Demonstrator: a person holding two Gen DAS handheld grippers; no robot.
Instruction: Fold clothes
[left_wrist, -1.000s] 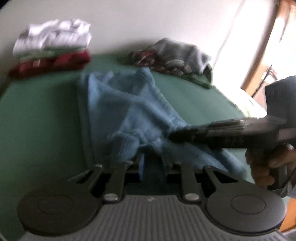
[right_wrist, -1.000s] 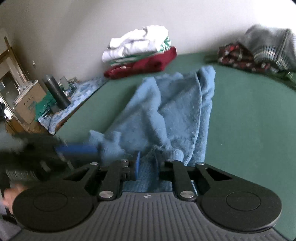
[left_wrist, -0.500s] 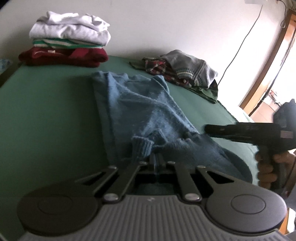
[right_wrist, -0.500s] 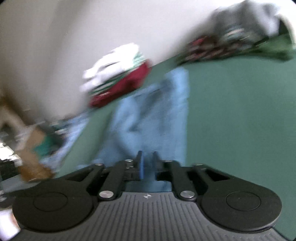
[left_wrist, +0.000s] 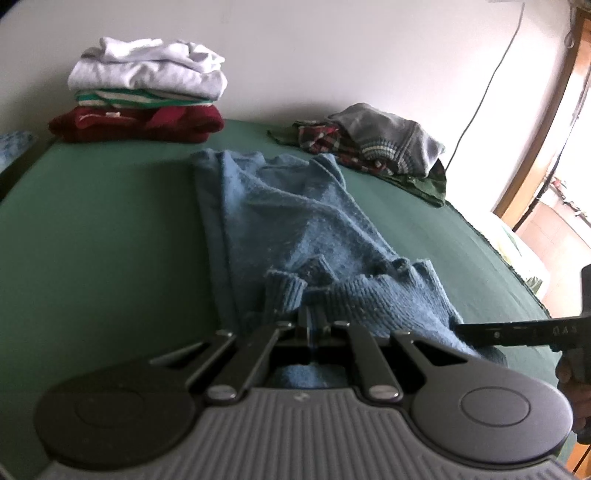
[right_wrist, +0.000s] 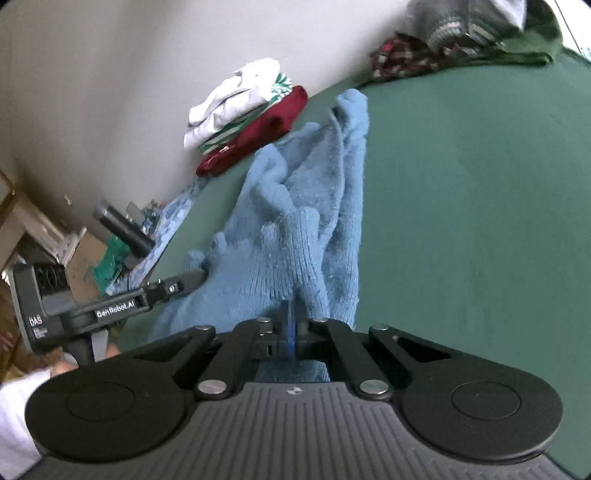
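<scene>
The blue sweater (left_wrist: 295, 229) lies lengthwise on the green bed (left_wrist: 103, 221), its ribbed near edge pinched in both grippers. The left gripper (left_wrist: 312, 328) and right gripper (right_wrist: 291, 325) each appear clamped on knit, jaws narrow. Judging by this, a fold is underway; next, both corners should travel together toward the far end.

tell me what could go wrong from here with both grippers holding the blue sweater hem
1. The left hand-held gripper and right hand-held gripper each pinch only a thin bit of the blue sweater at its ribbed hem, so the knit may slip out when pulled.
2. The sweater lies bunched and twisted on the green bed; folding now could trap the wrinkles.
3. A long drag might reach the unfolded pile.
</scene>
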